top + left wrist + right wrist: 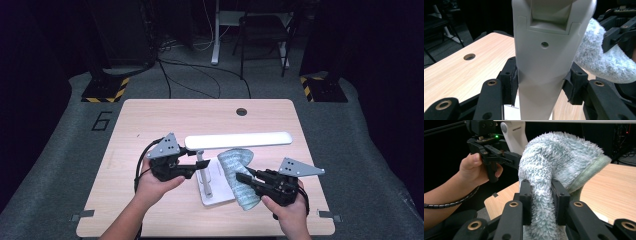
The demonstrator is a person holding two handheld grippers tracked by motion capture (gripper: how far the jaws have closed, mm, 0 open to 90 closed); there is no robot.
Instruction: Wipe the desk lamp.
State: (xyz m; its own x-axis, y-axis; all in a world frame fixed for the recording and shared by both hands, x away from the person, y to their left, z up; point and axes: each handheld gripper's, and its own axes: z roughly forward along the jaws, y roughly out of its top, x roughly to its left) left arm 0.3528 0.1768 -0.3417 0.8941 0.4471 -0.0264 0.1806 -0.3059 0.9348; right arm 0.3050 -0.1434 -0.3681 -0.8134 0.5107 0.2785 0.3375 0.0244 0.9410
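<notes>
A white desk lamp stands on the table: a flat base (216,196), an upright stem (202,167) and a long horizontal light bar (239,140). My left gripper (192,169) is shut on the stem (541,75), its pads (512,85) pressed on both sides. A pale blue-green fluffy cloth (239,172) hangs over the base's right side, just under the bar. My right gripper (246,178) is shut on a fold of this cloth (549,170), and the pads (526,202) squeeze the pile. In the right gripper view the left gripper (506,155) sits behind the cloth.
The wooden table (150,120) has a round cable hole (241,111) near its far edge. Beyond it stand a chair (262,35), cables on the floor and yellow-black striped stand feet (105,92).
</notes>
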